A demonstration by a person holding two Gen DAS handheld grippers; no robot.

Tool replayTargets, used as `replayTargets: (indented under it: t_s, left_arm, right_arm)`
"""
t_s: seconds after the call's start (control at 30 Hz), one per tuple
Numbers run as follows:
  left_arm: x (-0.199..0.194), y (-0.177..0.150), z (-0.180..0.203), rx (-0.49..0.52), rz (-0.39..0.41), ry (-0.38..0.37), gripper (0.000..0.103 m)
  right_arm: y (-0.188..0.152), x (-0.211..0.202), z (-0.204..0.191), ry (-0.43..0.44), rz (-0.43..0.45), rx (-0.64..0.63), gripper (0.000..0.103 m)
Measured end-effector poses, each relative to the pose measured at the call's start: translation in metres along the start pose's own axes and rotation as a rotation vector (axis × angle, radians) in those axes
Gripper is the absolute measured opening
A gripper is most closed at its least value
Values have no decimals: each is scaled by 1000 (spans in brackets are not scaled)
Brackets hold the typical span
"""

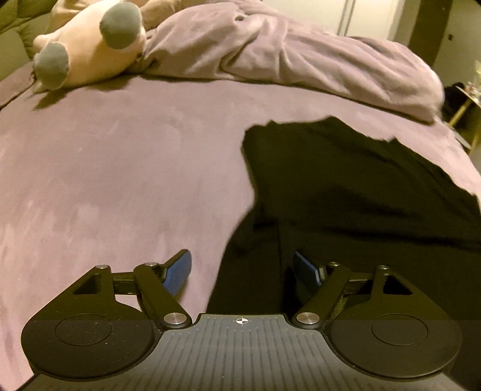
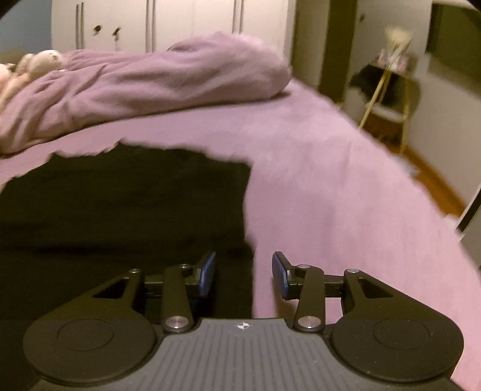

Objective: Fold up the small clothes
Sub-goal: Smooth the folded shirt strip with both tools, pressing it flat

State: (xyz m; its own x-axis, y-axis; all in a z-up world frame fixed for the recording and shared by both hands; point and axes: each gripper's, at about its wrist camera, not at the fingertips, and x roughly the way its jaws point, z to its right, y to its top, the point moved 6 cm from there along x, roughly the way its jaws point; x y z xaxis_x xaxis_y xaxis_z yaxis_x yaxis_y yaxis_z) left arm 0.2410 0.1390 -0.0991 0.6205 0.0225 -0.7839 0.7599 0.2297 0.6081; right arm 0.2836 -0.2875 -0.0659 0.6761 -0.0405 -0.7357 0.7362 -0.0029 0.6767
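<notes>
Bedroom scene: a bed (image 1: 105,180) with a mauve cover fills both wrist views, and a white wardrobe (image 2: 180,24) stands behind it. A black garment (image 1: 345,186) lies spread on the cover, at 3 o'clock in the left view and 9 o'clock in the right. I hold the left gripper (image 1: 242,270) with jaws spread, straddling the garment's left edge at 6 o'clock; nothing is pinched. The right gripper (image 2: 243,275) is likewise spread across the right edge.

Risk, as I judge it: closing here could catch the soft cover along with the cloth, or take only one layer, so the fold would drag crooked. The dark fabric hides its seams and layers; I cannot tell what kind of garment it is.

Surroundings: a rumpled blanket (image 1: 285,60) at 12 o'clock and a plush toy (image 1: 90,45) at 11 o'clock lie well apart from the garment. A small side table (image 2: 387,90) stands off the bed at 2 o'clock.
</notes>
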Motion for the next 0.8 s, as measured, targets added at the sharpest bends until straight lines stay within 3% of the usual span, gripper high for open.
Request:
replayTargets:
  t_s: [0.1,0.27,0.47,0.63,0.7,0.8]
  left_arm:
    - [-28,-31,-9,14,-23,-39,81]
    - [-61,-88,-17,1,-103,-89,81]
    - [-83,-127,-27,-42,-127,-110,76]
    - [-90,-137,-36,-110,-166,-202,65]
    - [-90,-140,-41,-141,-177,-208,56]
    - [-88,-140,-52,-202,-190,-228,45]
  right_arm:
    - [-39,-40,5,90,-65,24,43]
    - [-99,-103,31,113,-126,69,53]
    - [-151,-135,49,183,-223,185,54]
    - [-158,-136,53,236,-237,263,54]
    - [-159,-135,52,252,-245,259,54]
    - [-158,-134,48,281,-253,244,44]
